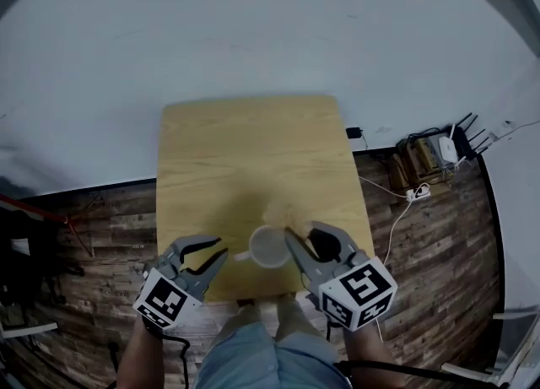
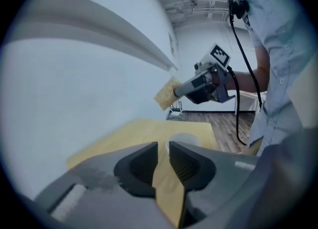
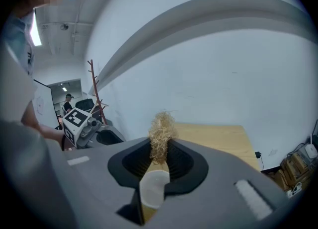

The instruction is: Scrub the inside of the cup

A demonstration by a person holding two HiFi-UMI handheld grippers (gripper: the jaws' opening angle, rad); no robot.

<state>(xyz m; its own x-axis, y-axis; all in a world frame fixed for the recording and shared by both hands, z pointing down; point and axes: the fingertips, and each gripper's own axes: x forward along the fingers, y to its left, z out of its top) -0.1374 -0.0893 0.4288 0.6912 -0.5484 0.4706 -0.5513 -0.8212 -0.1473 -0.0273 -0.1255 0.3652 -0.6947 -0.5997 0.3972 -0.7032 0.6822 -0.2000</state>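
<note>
Head view steeply down on table (image 1: 245,151), gripper views low, close, sharing it.

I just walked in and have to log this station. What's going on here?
A person stands at a small wooden table with a gripper in each hand. The right gripper is clamped on a tan fibrous scrubber, which it holds in the air, not inside the cup. The white cup stands upright near the table's front edge, between the two grippers. The left gripper is open beside the cup, with nothing between its jaws.
</note>
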